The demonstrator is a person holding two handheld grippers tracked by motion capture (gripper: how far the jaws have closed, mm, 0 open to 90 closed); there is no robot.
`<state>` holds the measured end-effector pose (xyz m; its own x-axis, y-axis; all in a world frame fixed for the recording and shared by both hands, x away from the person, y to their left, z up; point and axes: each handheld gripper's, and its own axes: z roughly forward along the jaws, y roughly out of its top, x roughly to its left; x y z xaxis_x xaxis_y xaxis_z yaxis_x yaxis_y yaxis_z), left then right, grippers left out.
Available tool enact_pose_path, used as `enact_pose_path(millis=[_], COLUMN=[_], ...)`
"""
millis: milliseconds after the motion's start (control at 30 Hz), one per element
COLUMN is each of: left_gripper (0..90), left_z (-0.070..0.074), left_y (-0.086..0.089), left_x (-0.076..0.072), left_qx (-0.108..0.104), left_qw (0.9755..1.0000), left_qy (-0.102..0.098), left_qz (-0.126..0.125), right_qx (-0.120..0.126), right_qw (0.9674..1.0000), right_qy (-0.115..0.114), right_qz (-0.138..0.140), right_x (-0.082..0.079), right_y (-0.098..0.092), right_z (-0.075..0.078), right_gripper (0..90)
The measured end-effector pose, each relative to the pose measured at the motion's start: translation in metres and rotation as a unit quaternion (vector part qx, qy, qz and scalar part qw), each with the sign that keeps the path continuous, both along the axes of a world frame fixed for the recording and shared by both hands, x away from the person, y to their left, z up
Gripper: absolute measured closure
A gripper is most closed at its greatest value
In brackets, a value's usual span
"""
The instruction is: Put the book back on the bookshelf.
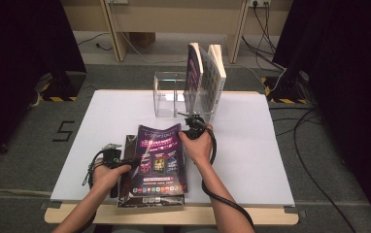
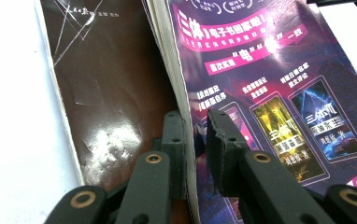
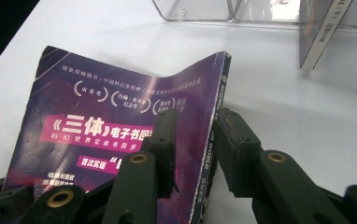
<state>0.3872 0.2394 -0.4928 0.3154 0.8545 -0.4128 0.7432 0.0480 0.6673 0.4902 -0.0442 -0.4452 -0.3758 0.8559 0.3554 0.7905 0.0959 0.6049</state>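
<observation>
**Purple paperback gripped at both edges, near side of desk**

Forearms: both enter from the near edge in the high view, angled inward towards the book, wrists low over the desk [image 1: 251, 145].

Desk: white top; at its far side a clear acrylic holder [image 1: 174, 94] with two upright books [image 1: 205, 73] leaning in its right part.

Purple paperback [image 1: 160, 155]: lies near the front edge, on top of a dark brown book [image 1: 125, 187]. The left gripper view shows the page block and the brown cover beneath; the right gripper view shows the spine and the back cover bowing upward at the top.

Left hand-held gripper [image 1: 131, 161]: jaws partly spread, one either side of the paperback's page edge [image 2: 179, 93], pads apparently pinching it.

Right hand-held gripper [image 1: 186, 127]: jaws partly spread, straddling the spine [image 3: 212, 140]; a small gap shows at the right pad, so the grip reads as loose.
</observation>
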Motion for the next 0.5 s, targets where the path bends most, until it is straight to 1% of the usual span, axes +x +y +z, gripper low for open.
enact_pose_path(millis=[100,133,167,200,233,267,300,367,400,500], left_gripper=[77.4,77.4,77.4,77.3,77.3,77.3,77.3,77.3,77.3,77.3], left_z=[-0.0001,-0.0001,-0.0002,-0.0003,-0.0005,-0.0005,-0.0007,-0.0009,-0.0007,-0.0007], left_y=[0.0000,0.0000,0.0001,0.0001,0.0003,0.0003,0.0005,0.0008,0.0008,0.0008], left_x=[-0.0001,-0.0001,-0.0001,-0.0001,-0.0002,-0.0002,-0.0003,-0.0004,-0.0006,-0.0008], left_qx=[0.000,0.000,-0.001,-0.001,-0.003,-0.003,-0.004,-0.003,-0.002,-0.002], left_qw=[1.0000,1.0000,1.0000,1.0000,1.0000,1.0000,1.0000,1.0000,1.0000,1.0000], left_qy=[0.000,0.000,0.000,0.000,0.001,0.001,0.002,0.001,0.001,0.000], left_qz=[0.000,0.000,0.000,0.001,0.003,0.003,0.004,0.004,0.004,0.005], right_qx=[0.003,0.009,0.010,0.016,0.024,0.024,0.026,0.024,0.030,0.030], right_qw=[1.0000,1.0000,0.9999,0.9999,0.9997,0.9997,0.9996,0.9997,0.9995,0.9995], right_qy=[0.002,0.003,0.002,0.005,0.002,0.002,-0.003,-0.011,-0.009,-0.003], right_qz=[0.000,-0.002,-0.002,-0.004,-0.007,-0.007,-0.007,0.000,-0.001,0.003], right_x=[-0.0002,-0.0003,-0.0004,-0.0016,-0.0031,-0.0031,-0.0052,-0.0084,-0.0089,-0.0084], right_y=[-0.0014,-0.0016,-0.0016,-0.0020,-0.0018,-0.0018,-0.0004,0.0026,0.0032,0.0030], right_z=[-0.0011,-0.0015,-0.0020,-0.0015,-0.0008,-0.0008,0.0003,0.0029,0.0038,0.0038], right_gripper=[69.1,69.1,69.1,69.1,69.2,69.2,69.2,69.2,69.2,69.2])
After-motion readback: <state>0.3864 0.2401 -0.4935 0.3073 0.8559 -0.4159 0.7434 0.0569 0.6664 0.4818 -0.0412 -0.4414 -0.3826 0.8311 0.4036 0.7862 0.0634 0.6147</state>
